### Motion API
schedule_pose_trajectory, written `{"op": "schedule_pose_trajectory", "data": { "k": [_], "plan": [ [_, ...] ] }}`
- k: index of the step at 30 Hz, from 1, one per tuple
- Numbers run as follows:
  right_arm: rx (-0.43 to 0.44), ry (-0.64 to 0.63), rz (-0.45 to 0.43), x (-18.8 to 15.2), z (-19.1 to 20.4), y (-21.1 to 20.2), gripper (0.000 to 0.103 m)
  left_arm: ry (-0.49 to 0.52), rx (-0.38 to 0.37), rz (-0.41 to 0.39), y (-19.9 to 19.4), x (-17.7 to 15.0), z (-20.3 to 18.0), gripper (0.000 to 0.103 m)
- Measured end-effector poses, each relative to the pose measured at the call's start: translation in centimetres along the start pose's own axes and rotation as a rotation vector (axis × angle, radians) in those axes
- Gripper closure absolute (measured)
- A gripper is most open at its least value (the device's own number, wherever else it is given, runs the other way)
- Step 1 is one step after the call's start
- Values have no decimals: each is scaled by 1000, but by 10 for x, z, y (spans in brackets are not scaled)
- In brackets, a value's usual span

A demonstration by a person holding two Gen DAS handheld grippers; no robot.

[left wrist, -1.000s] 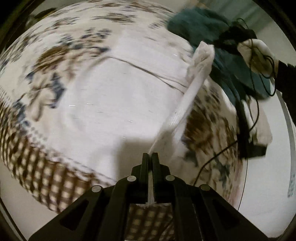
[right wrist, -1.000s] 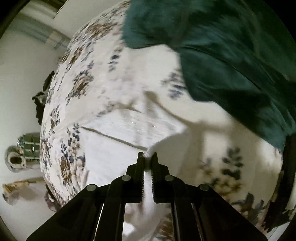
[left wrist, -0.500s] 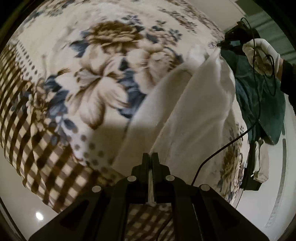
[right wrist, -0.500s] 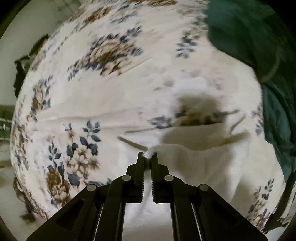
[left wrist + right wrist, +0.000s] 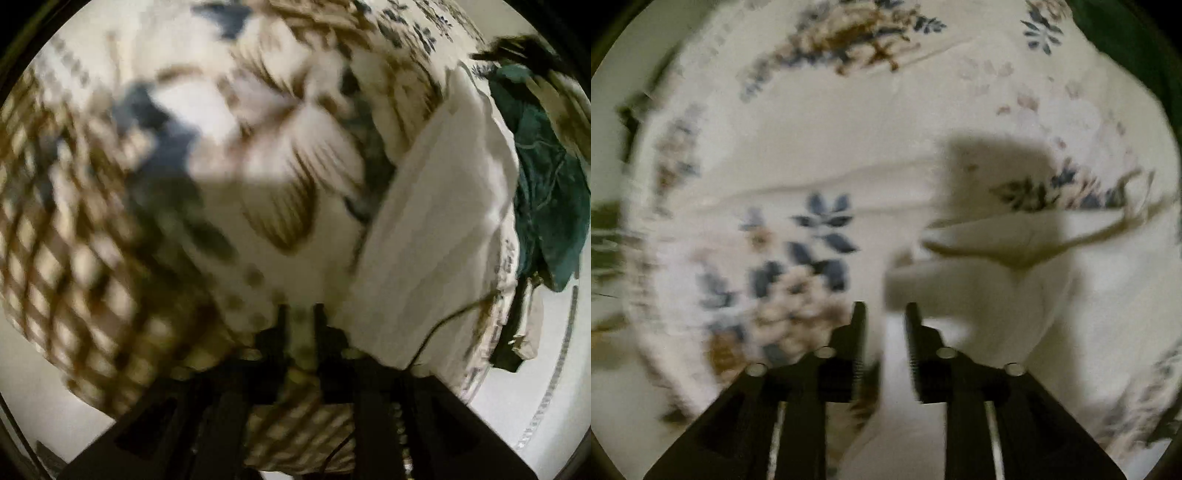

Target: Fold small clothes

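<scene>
Both views are motion-blurred. The left gripper (image 5: 299,317) and right gripper (image 5: 882,314) show parted jaws holding nothing. The white garment (image 5: 436,236) lies at right of frame on the floral bedspread (image 5: 258,147); its lower edge is hidden behind the gripper body.

Left tool (image 5: 300,321): bedspread (image 5: 177,206) ahead and to its left, folded cloth (image 5: 436,236) lying on it just right of the tips. Second garment (image 5: 546,192) further right, beyond the cloth. Cable (image 5: 454,314) crosses the cloth's near corner. Right tool (image 5: 884,314): cloth (image 5: 997,295) ahead, right and under the tips, bedspread (image 5: 798,140) left and beyond. Blur: contact unclear.
</scene>
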State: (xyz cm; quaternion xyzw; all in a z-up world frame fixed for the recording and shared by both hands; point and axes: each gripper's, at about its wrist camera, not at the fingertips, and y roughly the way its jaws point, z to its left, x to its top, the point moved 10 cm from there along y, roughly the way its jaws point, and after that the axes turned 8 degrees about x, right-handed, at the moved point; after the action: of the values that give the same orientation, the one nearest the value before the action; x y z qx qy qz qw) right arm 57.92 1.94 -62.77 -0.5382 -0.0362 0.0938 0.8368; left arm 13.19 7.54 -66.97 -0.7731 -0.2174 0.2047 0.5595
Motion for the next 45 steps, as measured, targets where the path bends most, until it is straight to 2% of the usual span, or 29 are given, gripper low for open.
{"op": "schedule_pose_trajectory", "data": {
  "k": [1, 2, 3, 5, 7, 8, 10, 13, 15, 17, 18, 19, 20, 22, 23, 24, 26, 28, 30, 32, 33, 35, 36, 37, 40, 43, 45],
  "plan": [
    [22, 17, -32, -3, -7, -14, 54, 8, -23, -15, -9, 15, 0, 50],
    [55, 41, -82, -8, -18, -35, 54, 8, -50, -35, -17, 31, -3, 43],
    [70, 68, -130, -15, -34, -56, 54, 11, -68, -53, -22, 42, -7, 41],
    [33, 106, -196, -30, -71, -89, 54, 63, -113, -105, -35, 84, -34, 41],
    [-13, 135, -230, -46, -110, -113, 54, 115, -148, -140, -42, 117, -65, 41],
    [-35, 159, -236, -55, -135, -120, 53, 156, -171, -166, -44, 143, -94, 41],
    [-39, 214, -248, -66, -170, -126, 53, 227, -190, -192, -41, 177, -135, 41],
    [10, 311, -291, -66, -220, -125, 53, 319, -185, -207, -19, 234, -203, 41],
    [83, 357, -327, -58, -240, -118, 53, 334, -168, -189, 1, 261, -228, 41],
    [150, 387, -353, -44, -249, -110, 53, 340, -153, -154, 23, 285, -252, 43],
    [185, 396, -363, -36, -251, -103, 53, 346, -146, -141, 32, 293, -262, 48],
    [204, 403, -367, -28, -249, -97, 53, 363, -131, -143, 41, 301, -273, 77],
    [222, 409, -361, -20, -249, -88, 53, 386, -124, -142, 45, 306, -283, 94],
    [239, 411, -330, -8, -249, -73, 56, 430, -99, -178, 42, 309, -296, 98],
    [227, 408, -323, -4, -251, -68, 66, 449, -92, -196, 40, 311, -304, 98],
    [200, 400, -351, -1, -254, -70, 97, 463, -77, -209, 39, 315, -310, 98],
    [132, 406, -388, 1, -265, -74, 97, 471, -61, -206, 47, 328, -320, 98],
    [114, 429, -387, 1, -279, -72, 97, 451, -49, -184, 58, 340, -318, 97],
    [103, 456, -371, -1, -289, -66, 97, 414, -77, -126, 68, 343, -314, 93],
    [126, 480, -368, -4, -295, -69, 95, 387, -115, -99, 61, 341, -309, 89],
    [135, 484, -360, -6, -296, -71, 92, 384, -142, -95, 51, 336, -304, 84],
    [187, 473, -344, -18, -290, -80, 74, 379, -177, -112, 25, 324, -291, 63],
    [212, 460, -340, -30, -284, -85, 58, 381, -188, -121, 15, 316, -282, 48],
    [229, 450, -338, -41, -280, -92, 53, 379, -210, -133, 2, 306, -273, 45],
    [259, 410, -298, -94, -263, -101, 52, 370, -210, -131, -30, 261, -232, 45],
    [283, 419, -236, -164, -249, -94, 48, 354, -158, -91, -46, 200, -186, 45],
    [271, 439, -161, -222, -240, -78, 48, 326, -116, -32, -45, 152, -154, 45]
  ]
}}
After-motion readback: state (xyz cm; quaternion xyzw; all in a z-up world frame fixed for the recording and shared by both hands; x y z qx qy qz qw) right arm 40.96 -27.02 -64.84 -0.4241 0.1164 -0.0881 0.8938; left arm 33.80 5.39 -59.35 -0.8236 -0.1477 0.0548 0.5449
